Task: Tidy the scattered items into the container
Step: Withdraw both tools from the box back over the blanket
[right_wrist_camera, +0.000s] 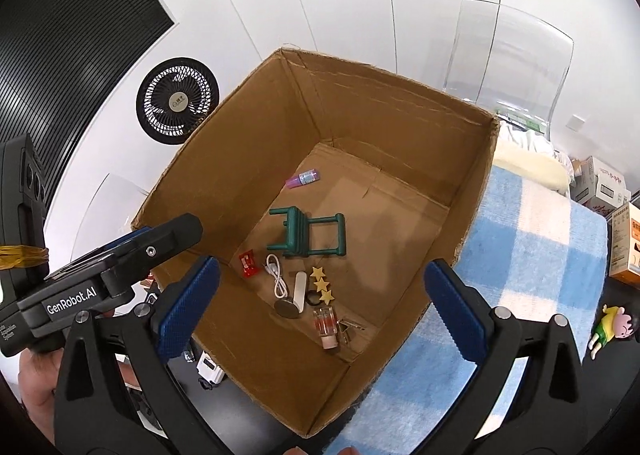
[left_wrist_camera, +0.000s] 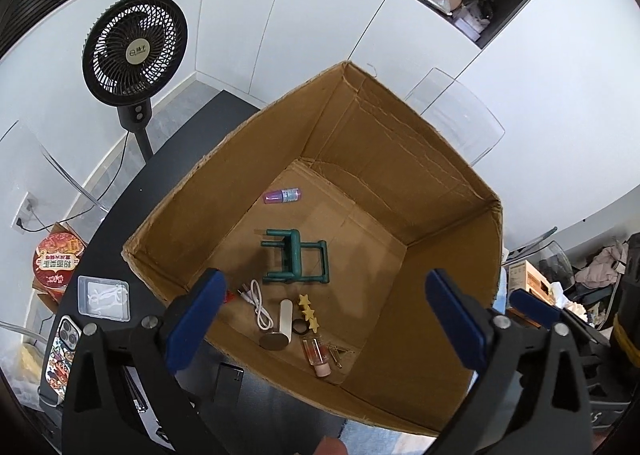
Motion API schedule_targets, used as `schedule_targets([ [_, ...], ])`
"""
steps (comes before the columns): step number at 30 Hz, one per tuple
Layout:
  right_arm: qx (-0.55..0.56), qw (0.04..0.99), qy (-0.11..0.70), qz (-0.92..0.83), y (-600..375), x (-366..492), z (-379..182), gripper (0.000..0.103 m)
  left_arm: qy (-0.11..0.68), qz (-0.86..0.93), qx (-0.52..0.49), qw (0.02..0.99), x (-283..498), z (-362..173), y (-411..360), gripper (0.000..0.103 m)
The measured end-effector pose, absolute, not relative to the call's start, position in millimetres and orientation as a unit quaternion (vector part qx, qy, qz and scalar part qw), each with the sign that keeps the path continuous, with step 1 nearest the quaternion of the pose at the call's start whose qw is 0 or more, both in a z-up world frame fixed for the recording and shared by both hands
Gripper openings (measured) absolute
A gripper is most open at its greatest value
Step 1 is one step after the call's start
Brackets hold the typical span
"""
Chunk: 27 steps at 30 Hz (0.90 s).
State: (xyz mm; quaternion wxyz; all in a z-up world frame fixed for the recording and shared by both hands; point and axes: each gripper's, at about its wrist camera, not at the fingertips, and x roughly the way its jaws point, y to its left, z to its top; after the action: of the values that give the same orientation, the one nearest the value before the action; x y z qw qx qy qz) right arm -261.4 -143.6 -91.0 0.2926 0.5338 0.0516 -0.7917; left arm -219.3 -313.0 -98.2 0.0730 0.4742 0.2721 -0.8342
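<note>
Left gripper (left_wrist_camera: 326, 319): jaws spread wide above the cardboard box (left_wrist_camera: 440, 183), nothing between the blue pads, touching nothing.
Right gripper (right_wrist_camera: 322, 309): likewise released, jaws at full spread over the same box, empty; its pads hang above the box's near rim.
Cardboard box: open-topped, standing on the dark table (left_wrist_camera: 160, 183); every gathered item lies on its floor.
Green toy chair (left_wrist_camera: 298, 259): tipped on its side near the middle of the box floor.
Purple bottle (left_wrist_camera: 282, 195): lying flat, towards the far wall of the box, apart from the chair.
White cable (left_wrist_camera: 258, 305): coiled on the near side of the chair.
Red wrapper (right_wrist_camera: 248, 263): beside the cable, close to the box's left wall.
White tube (left_wrist_camera: 285, 319): just beside the cable, a round metal disc (left_wrist_camera: 274, 343) at its near end.
Star clip (left_wrist_camera: 309, 313): three yellow stars in a row, right of the tube.
Pink-capped clear bottle (left_wrist_camera: 318, 357): lying nearest the box's near wall, small metal clips (left_wrist_camera: 340, 353) beside it.
Outside the box: a phone (left_wrist_camera: 60, 347) and a clear plastic case (left_wrist_camera: 104, 297) on the table to its left; a blue checked cloth (right_wrist_camera: 520, 255) to its right.
</note>
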Motion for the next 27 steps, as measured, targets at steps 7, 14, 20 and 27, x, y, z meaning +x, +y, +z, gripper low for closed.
schedule_targets([
  [7, 0.531, 0.291, 0.048, -0.794, -142.1, -257.3, -81.7, 0.103, 0.275, -0.837, 0.468, 0.070, -215.2, -90.2, -312.8, 0.100],
  [14, 0.525, 0.288, 0.054, -0.799, -137.8, -245.8, -70.6, 0.103, 0.272, -0.842, 0.461, 0.074, -201.5, -77.0, -309.6, 0.100],
  [20, 0.520, 0.281, 0.052, -0.805, -123.1, -232.7, -56.5, 0.103, 0.258, -0.848, 0.455, 0.082, -186.4, -57.4, -300.3, 0.100],
  [27, 0.497, 0.277, 0.039, -0.821, -94.4, -212.1, -28.0, 0.103, 0.225, -0.857, 0.455, 0.082, -167.0, -31.7, -274.5, 0.100],
])
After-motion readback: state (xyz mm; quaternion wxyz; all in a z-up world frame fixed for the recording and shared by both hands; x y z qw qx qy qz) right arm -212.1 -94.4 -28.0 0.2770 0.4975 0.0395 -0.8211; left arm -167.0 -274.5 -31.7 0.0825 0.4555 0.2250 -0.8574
